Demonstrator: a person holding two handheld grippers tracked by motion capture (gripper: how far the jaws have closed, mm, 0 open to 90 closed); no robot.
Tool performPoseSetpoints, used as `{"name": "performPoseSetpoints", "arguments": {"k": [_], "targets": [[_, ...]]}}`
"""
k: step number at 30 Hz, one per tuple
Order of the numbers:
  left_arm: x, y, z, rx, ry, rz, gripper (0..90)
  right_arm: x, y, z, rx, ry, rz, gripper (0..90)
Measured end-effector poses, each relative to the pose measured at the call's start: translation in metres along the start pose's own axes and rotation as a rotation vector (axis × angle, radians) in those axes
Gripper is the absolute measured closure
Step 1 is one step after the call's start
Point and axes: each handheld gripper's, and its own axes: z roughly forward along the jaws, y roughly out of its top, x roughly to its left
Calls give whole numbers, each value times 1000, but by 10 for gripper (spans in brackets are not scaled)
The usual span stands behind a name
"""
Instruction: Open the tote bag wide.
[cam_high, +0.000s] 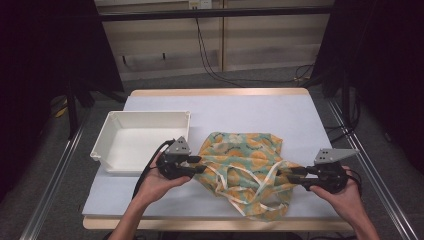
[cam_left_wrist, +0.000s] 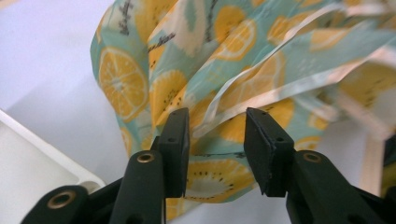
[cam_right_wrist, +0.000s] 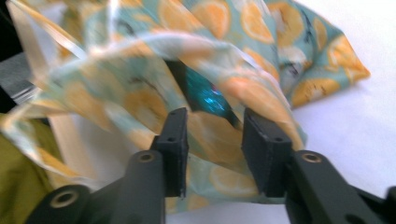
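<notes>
Citrus-print cloth (cam_high: 245, 170) lies crumpled on tabletop (cam_high: 225, 107), toward near edge, right of centre. Left hand-held gripper (cam_high: 199, 166) at cloth's left side, jaws parted, fabric between but not pinched. Right hand-held gripper (cam_high: 292, 175) at cloth's right side, jaws also apart, not clamping. White tray (cam_high: 142, 137) near tabletop's left edge.

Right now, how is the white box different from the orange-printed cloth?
The white box is stiff, plain white and square-cornered; the orange-printed cloth is soft, crumpled and covered in orange slices on teal. The white box sits alone at the table's left side, while the orange-printed cloth lies between the left tool and the right tool, both open. Both rest on the same pale table.
</notes>
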Motion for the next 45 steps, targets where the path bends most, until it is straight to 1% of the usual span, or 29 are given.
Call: {"name": "performPoseSetpoints", "arguments": {"k": [5,6,7,8,9,10,11,12,15,18,20,21,22,25,27,28,29,31,32,34,35,36,37,38,39,41,42,43,45], "targets": [[-10,0,-13,-28,-8,27,577,10,7,-14,-36,13,-26,549],[-16,1,-15,-51,-34,39,579,13,10,-18,-50,24,-35,548],[-16,1,-15,-51,-34,39,590,13,10,-18,-50,24,-35,548],[-25,3,-13,-60,-86,64,602,17,14,-22,-64,31,-44,547],[-25,3,-13,-60,-86,64,602,17,14,-22,-64,31,-44,547],[-35,5,-6,-47,-120,91,601,18,17,-21,-75,61,-50,538],[-35,5,-6,-47,-120,91,590,18,17,-21,-75,61,-50,538],[-38,7,-3,-48,-136,104,590,20,19,-18,-75,62,-54,518],[-45,13,3,-84,-197,101,534,27,28,-5,-49,85,-87,464],[-52,16,9,-80,-235,120,469,33,36,11,-26,122,-114,382],[-56,15,19,-48,-230,138,406,35,39,31,18,125,-136,316],[-57,14,23,-30,-231,145,406,35,39,31,18,125,-136,316],[-57,13,27,-25,-219,137,368,34,40,41,34,124,-139,281],[-56,11,41,29,-171,149,362,31,39,52,53,119,-147,260],[-53,11,49,72,-128,162,437,28,38,61,71,129,-145,247],[-49,12,53,58,-121,132,513,26,37,68,89,129,-152,243],[-49,12,53,58,-121,132,578,26,37,68,89,129,-152,243],[-45,16,56,52,-115,119,620,26,38,73,95,129,-152,245],[-42,19,57,49,-126,121,717,25,39,79,101,119,-158,254],[-41,20,58,44,-132,117,754,25,40,83,108,118,-161,268],[-40,22,56,71,-132,140,779,26,39,86,117,113,-175,291],[-41,22,57,38,-140,126,809,27,39,88,128,94,-185,345],[-41,23,57,35,-139,119,832,29,39,90,131,86,-192,407],[-40,25,56,25,-143,123,859,29,39,91,140,73,-189,520],[-40,25,56,25,-143,123,868,29,39,91,140,73,-189,520],[-41,27,54,25,-146,117,871,28,40,90,138,83,-186,673],[-41,30,51,6,-142,116,874,26,41,86,127,101,-165,727],[-41,30,51,6,-142,116,876,26,41,86,127,101,-165,727],[-40,31,48,-14,-149,111,876,25,43,80,107,124,-167,796]]}}
